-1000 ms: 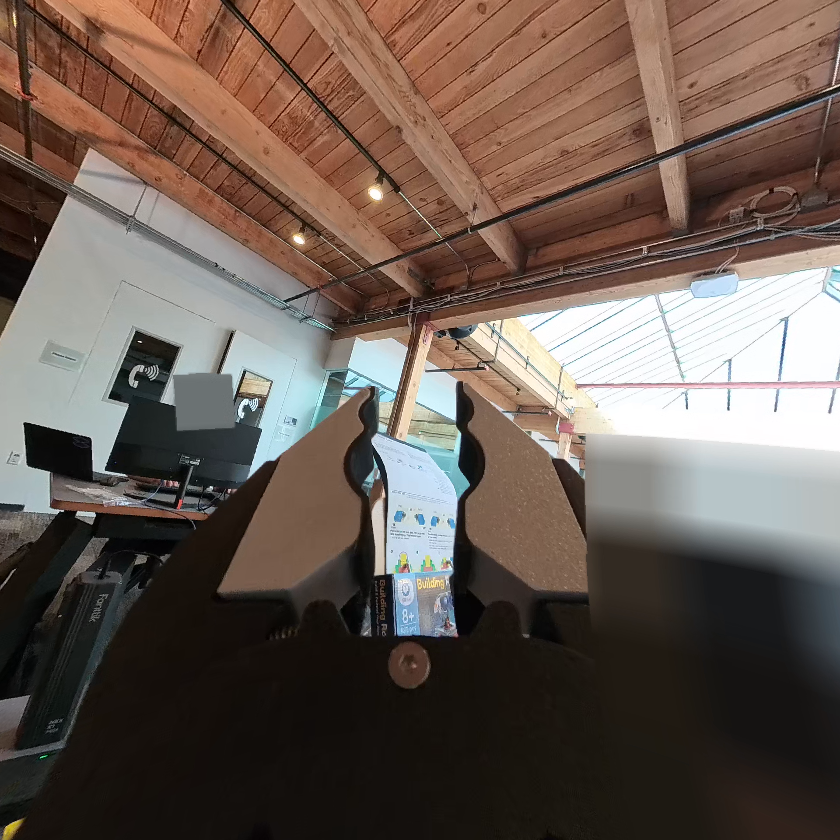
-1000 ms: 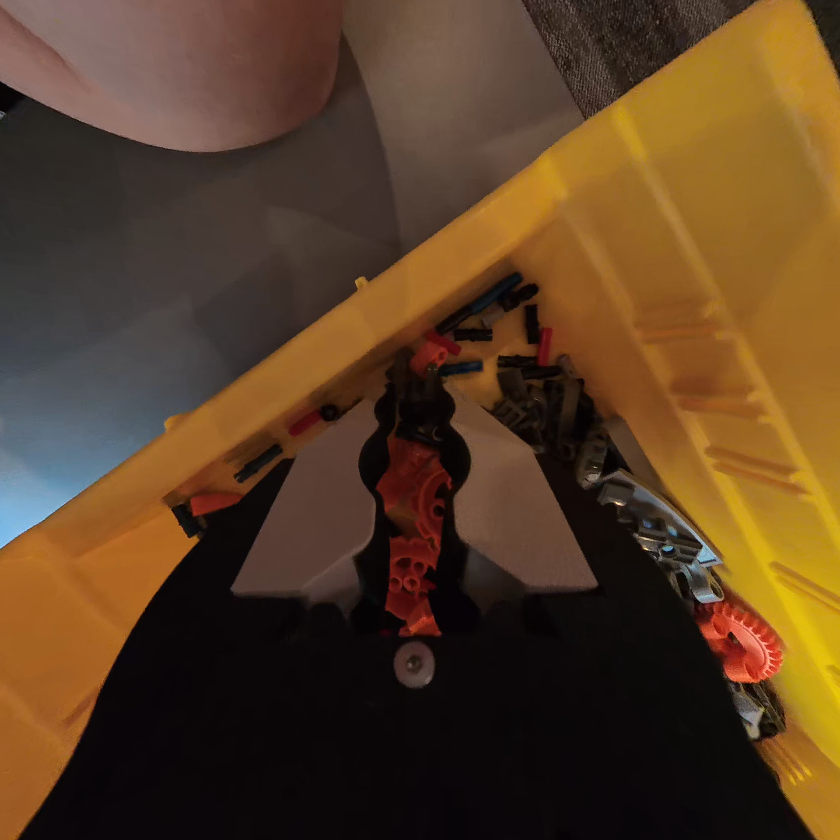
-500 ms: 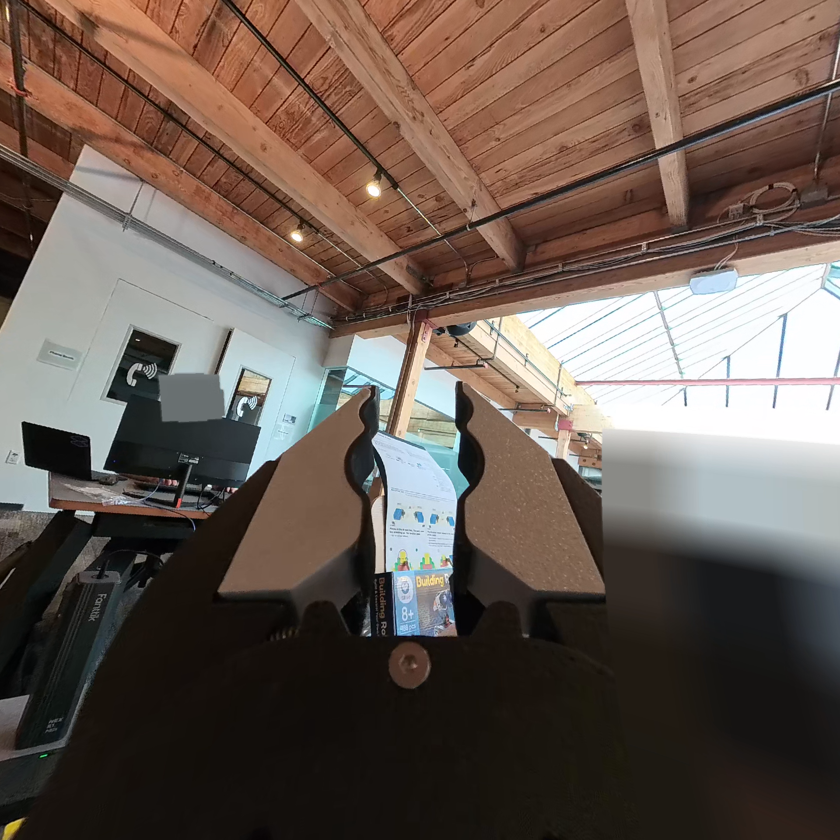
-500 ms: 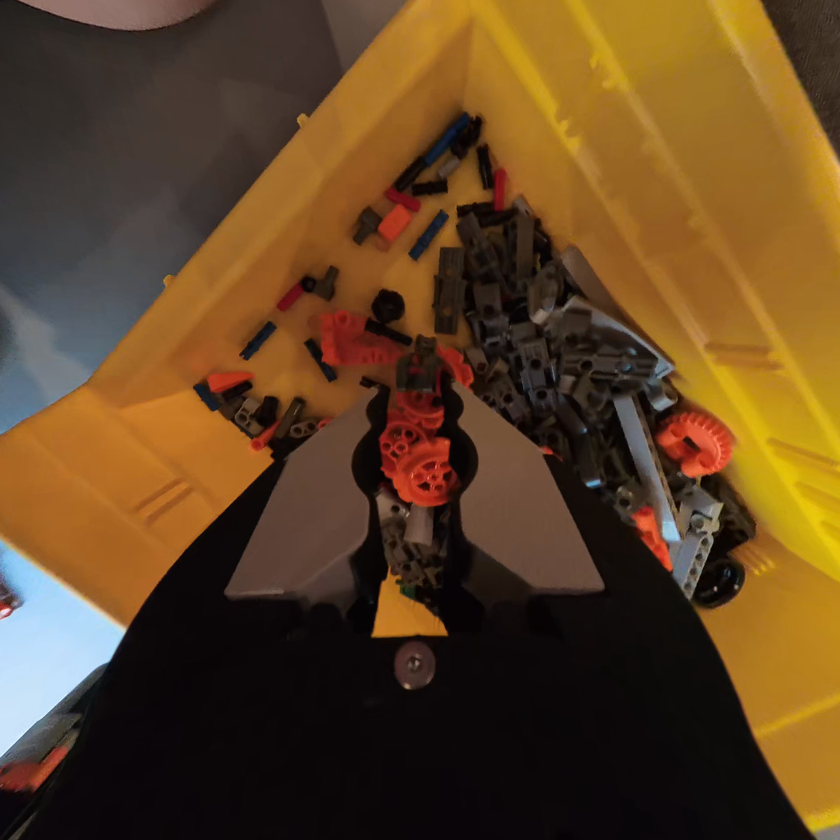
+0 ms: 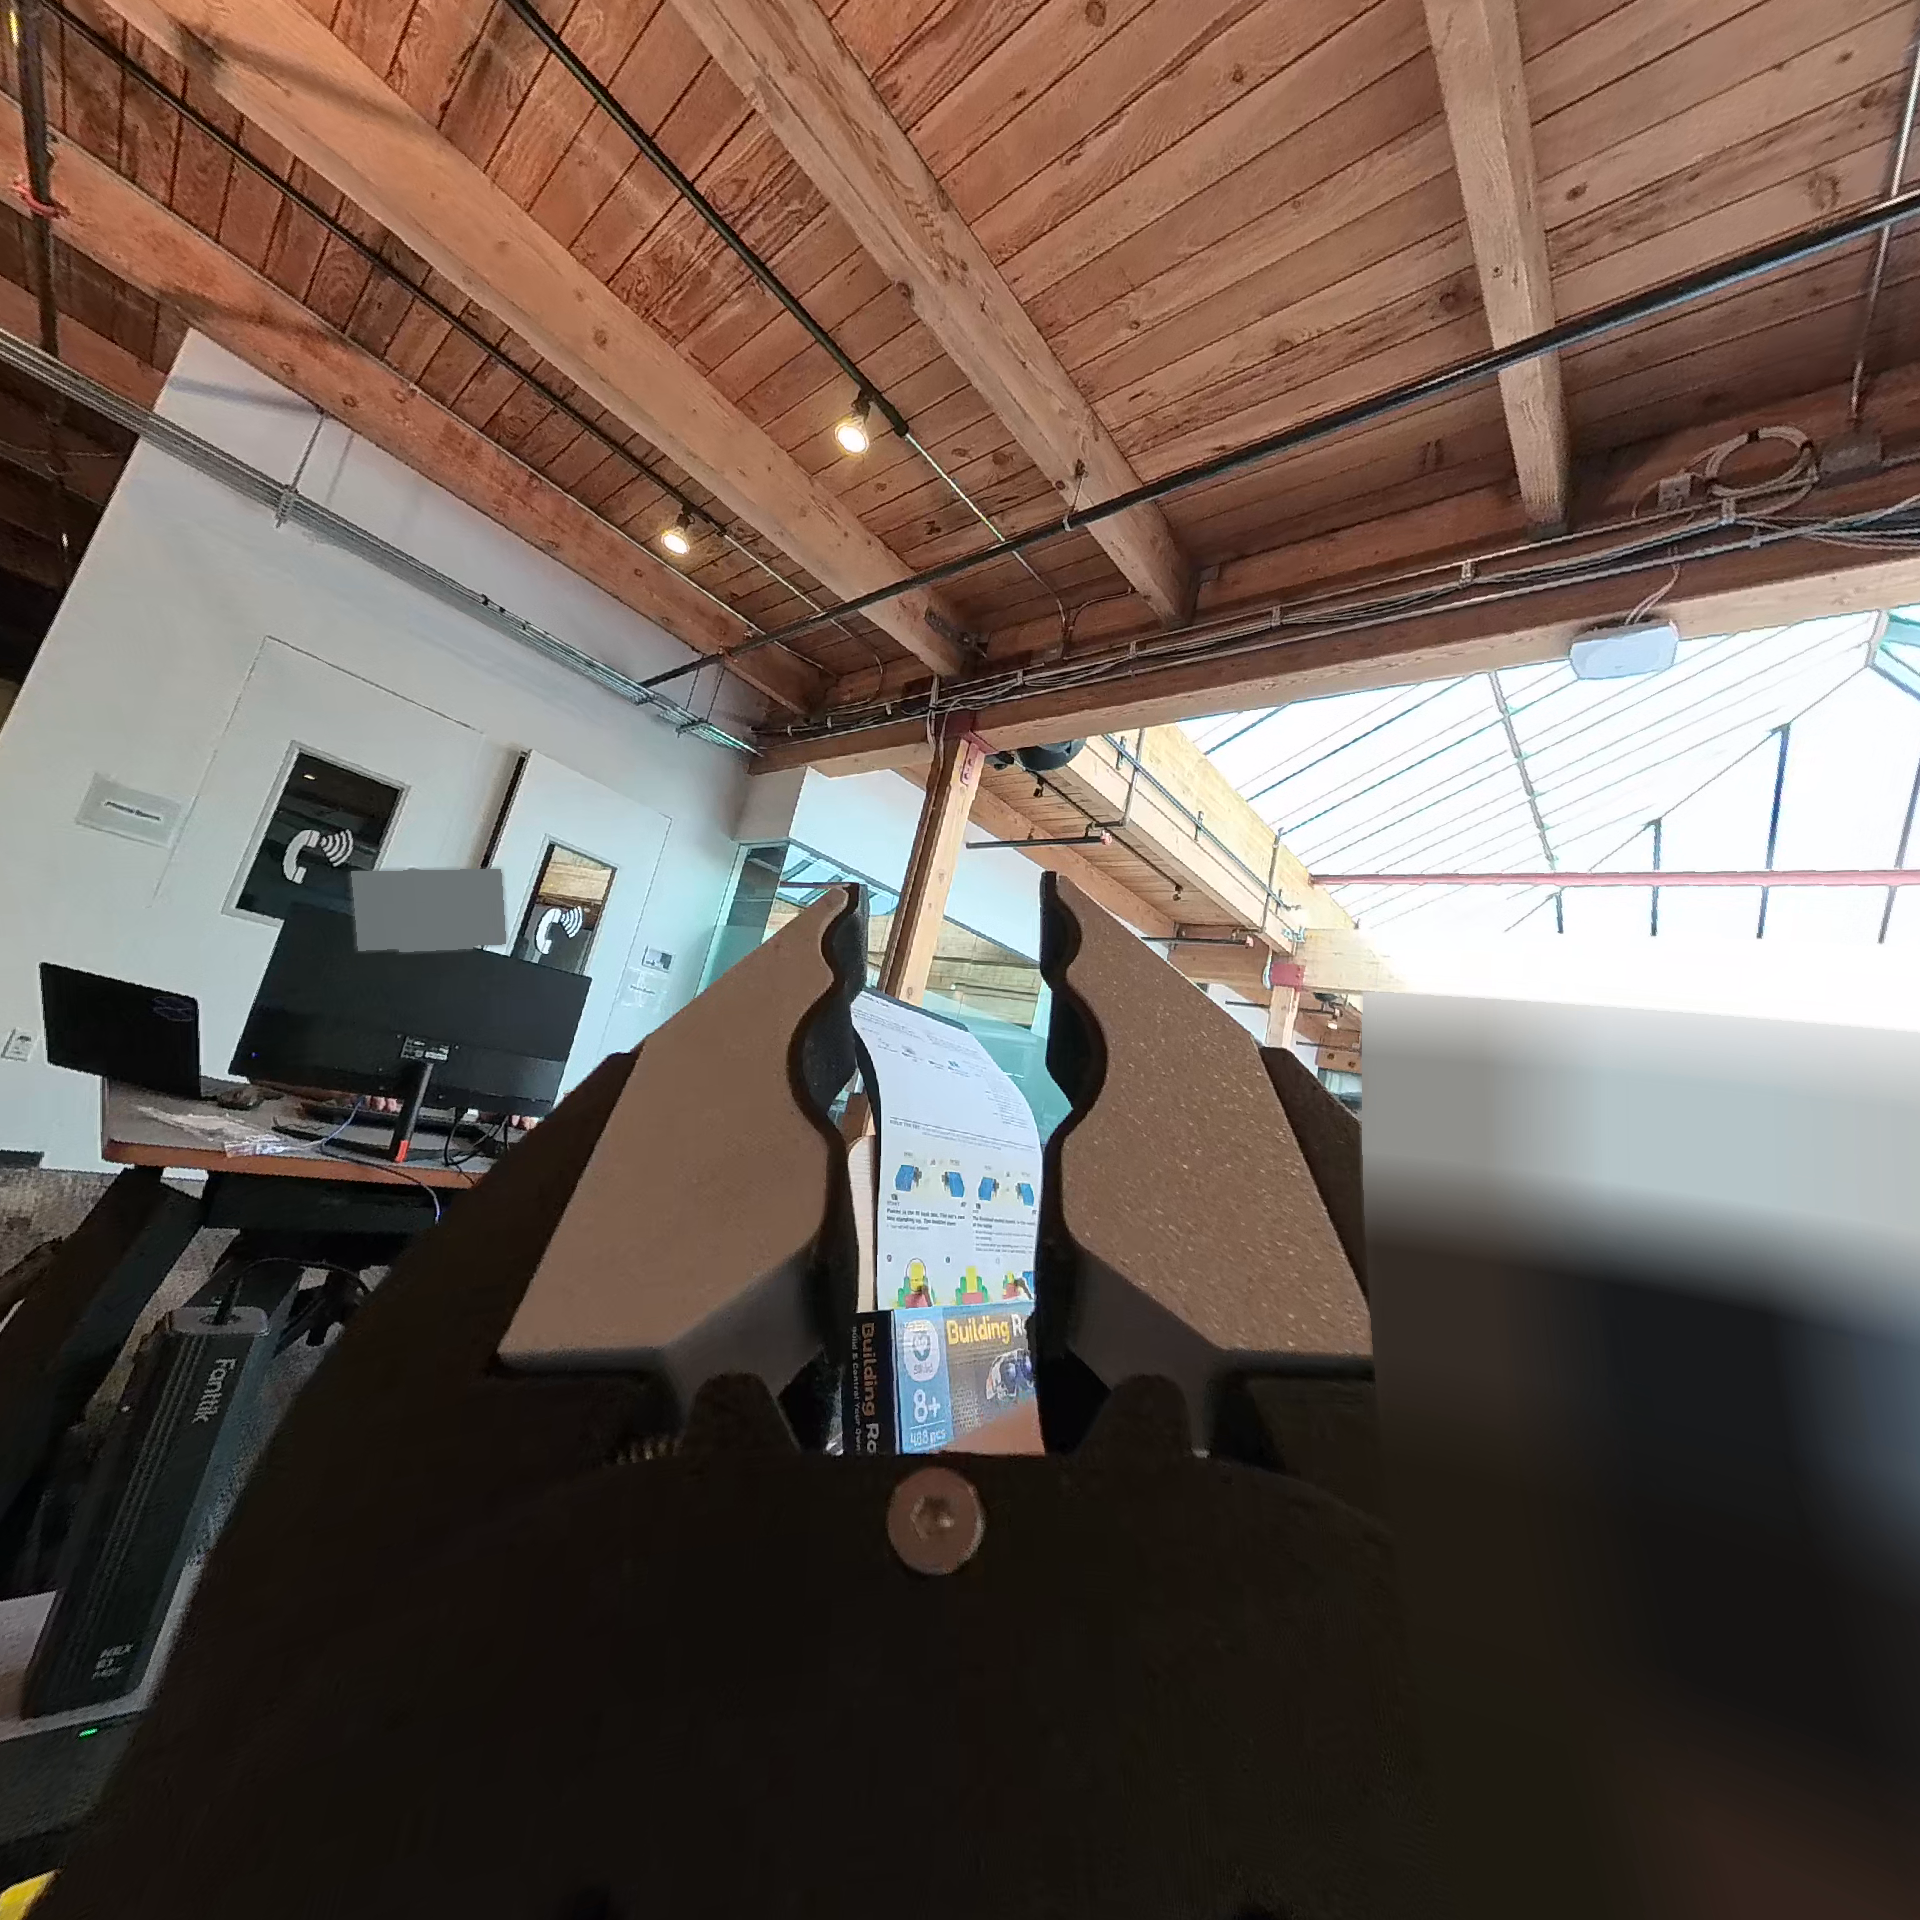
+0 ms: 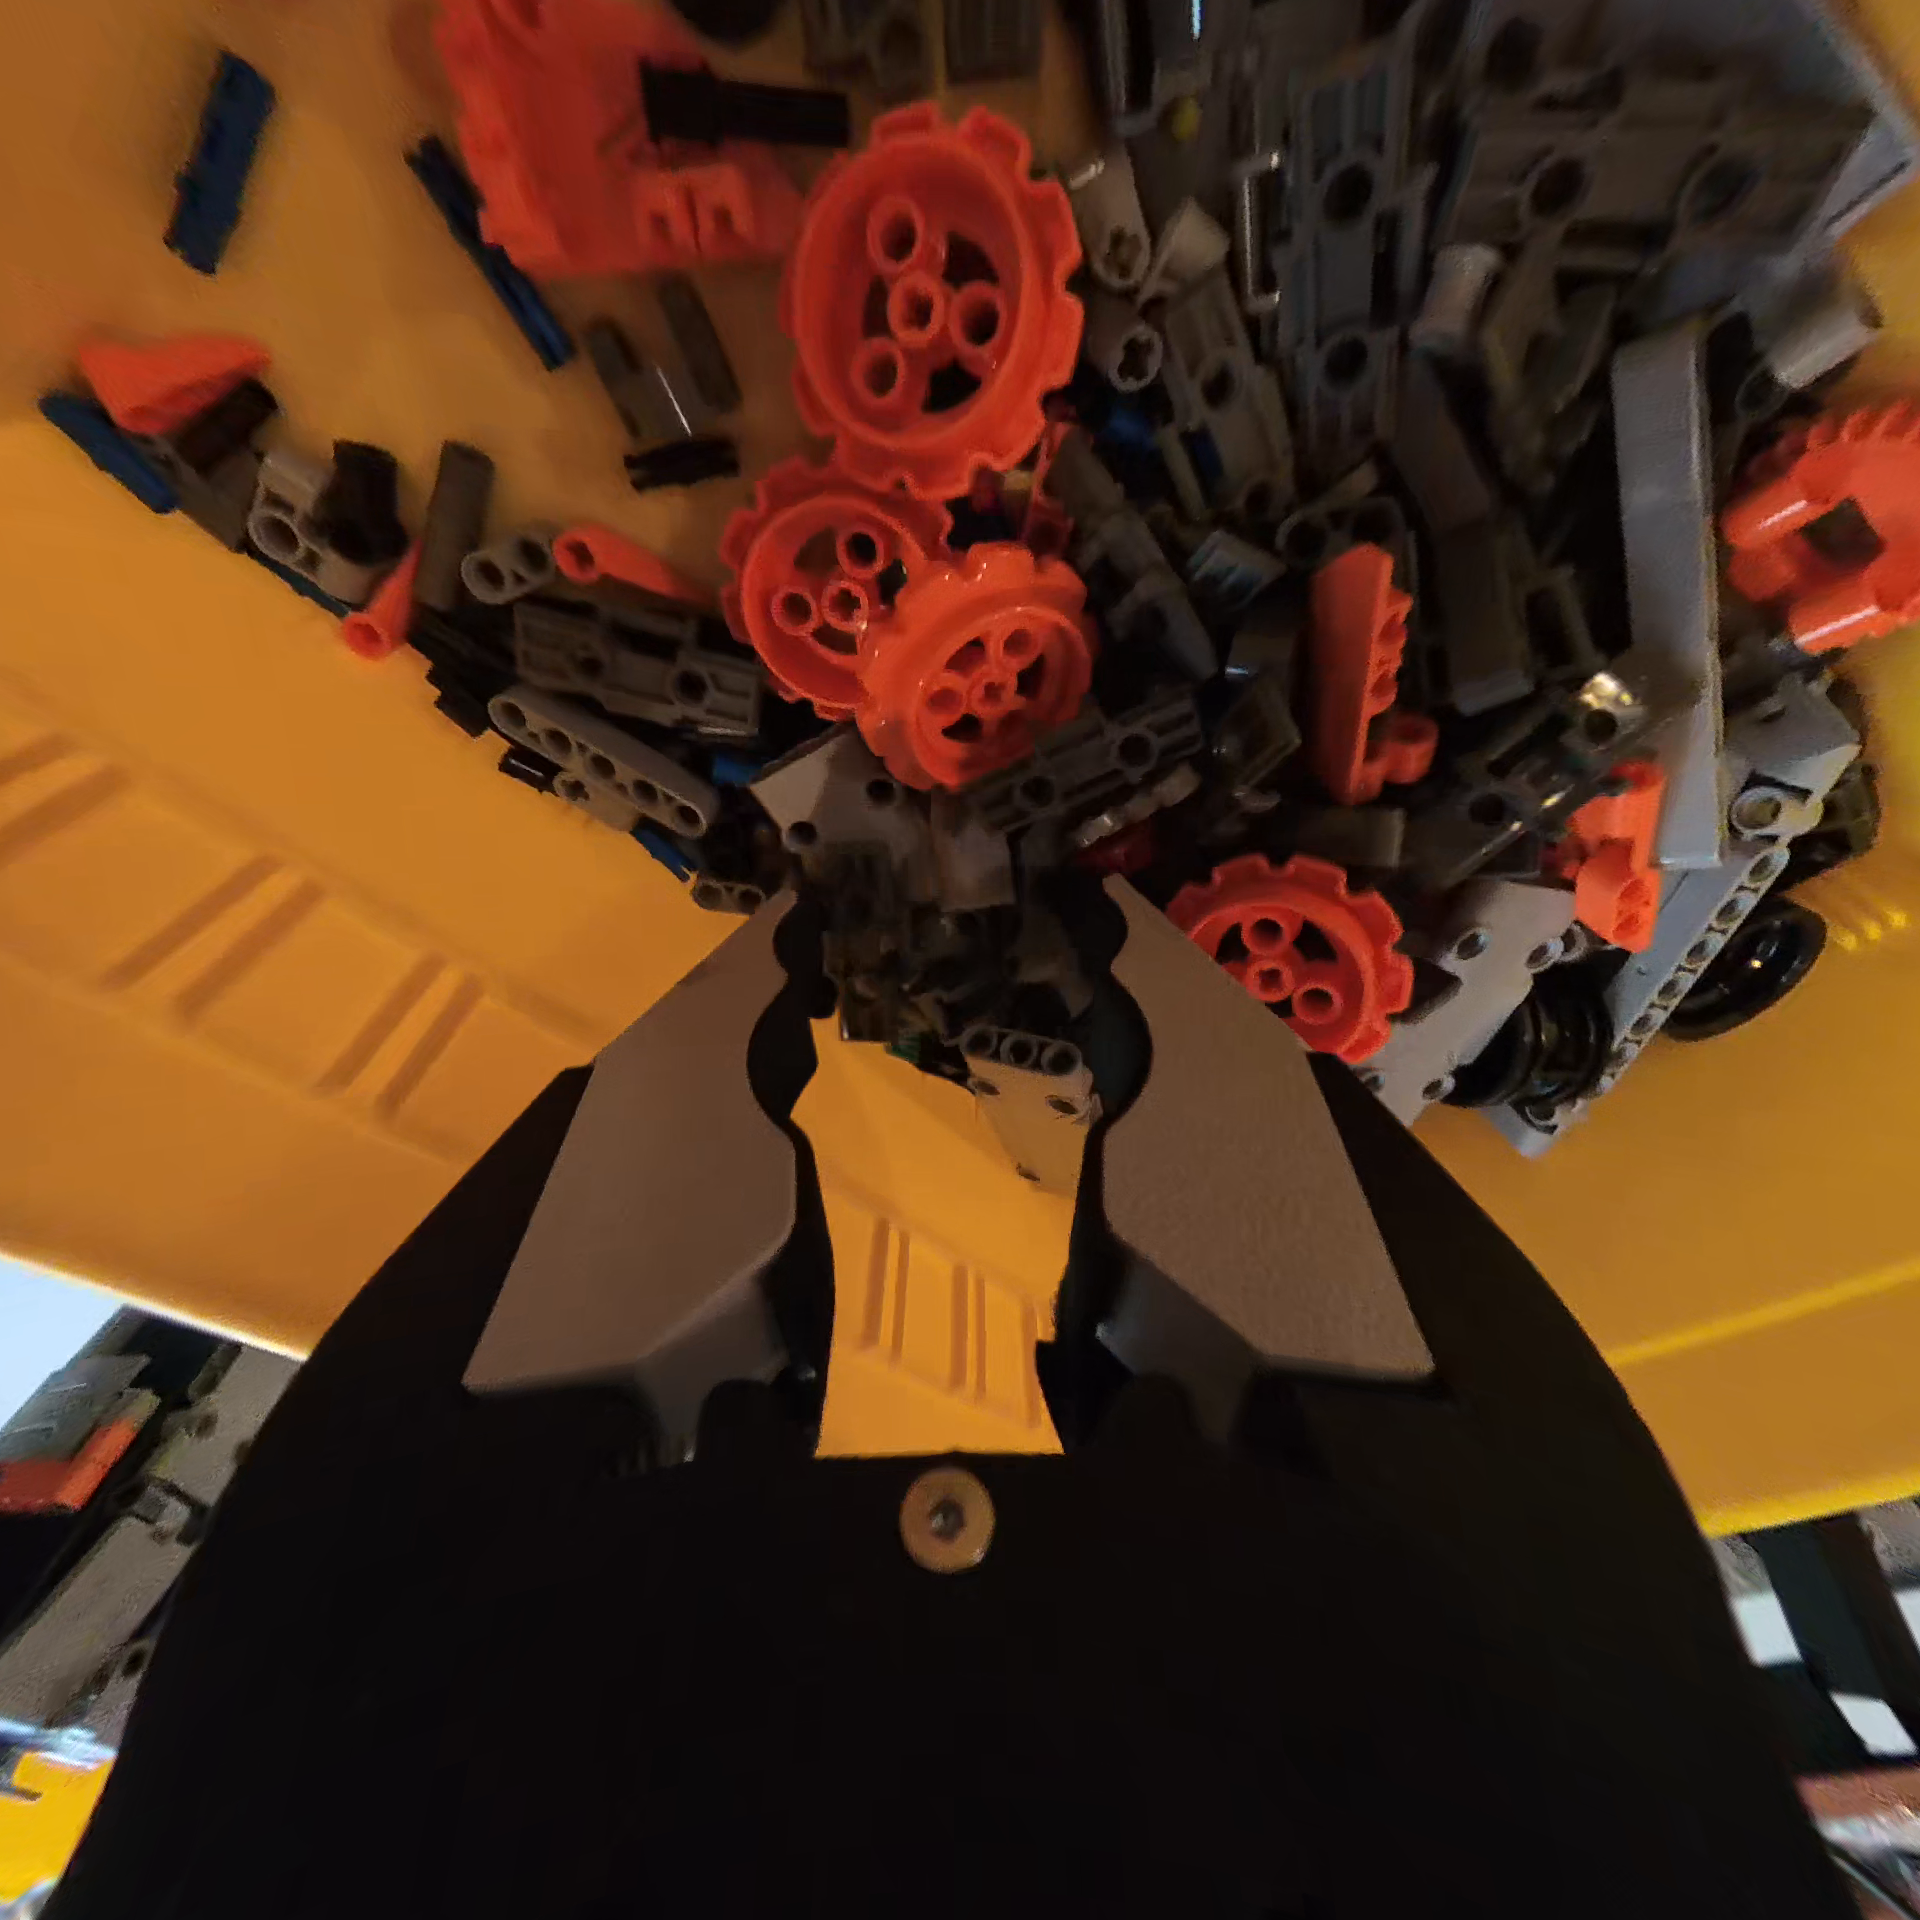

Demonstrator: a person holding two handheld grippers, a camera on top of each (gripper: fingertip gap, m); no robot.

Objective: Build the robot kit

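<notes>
- The right gripper (image 6: 951,914) points down into a yellow bin (image 6: 260,997), its fingers spread with a clear gap and nothing pinched between them; the tips sit at the near edge of a pile of building pieces (image 6: 1351,468), among small dark parts in the centre of the frame.
- A light grey holed piece (image 6: 1029,1091) lies just inside the right finger (image 6: 1226,1164); I cannot tell whether they touch.
- Four orange toothed wheels show whole: the largest (image 6: 930,301) at upper centre, two overlapping ones (image 6: 831,592) and (image 6: 982,670) just below it, and one (image 6: 1294,961) beside the right fingertip.
- One orange bevel gear (image 6: 1839,530) sits at the right edge, and a black tyre (image 6: 1756,961) lies below it.
- Grey beams fill the upper right; blue and black pins lie scattered at upper left on the bin floor.
- The left gripper (image 5: 951,914) tilts upward toward a wooden beamed ceiling (image 5: 1143,260), fingers apart and holding nothing.
- Through the gap, lower centre, stand a printed sheet (image 5: 956,1143) and a blue toy box (image 5: 935,1382), farther off.
- At left, a desk (image 5: 301,1158) carries one monitor (image 5: 410,1013) and one laptop (image 5: 120,1029).
- Two lit spotlights (image 5: 852,436) hang on a ceiling track.
</notes>
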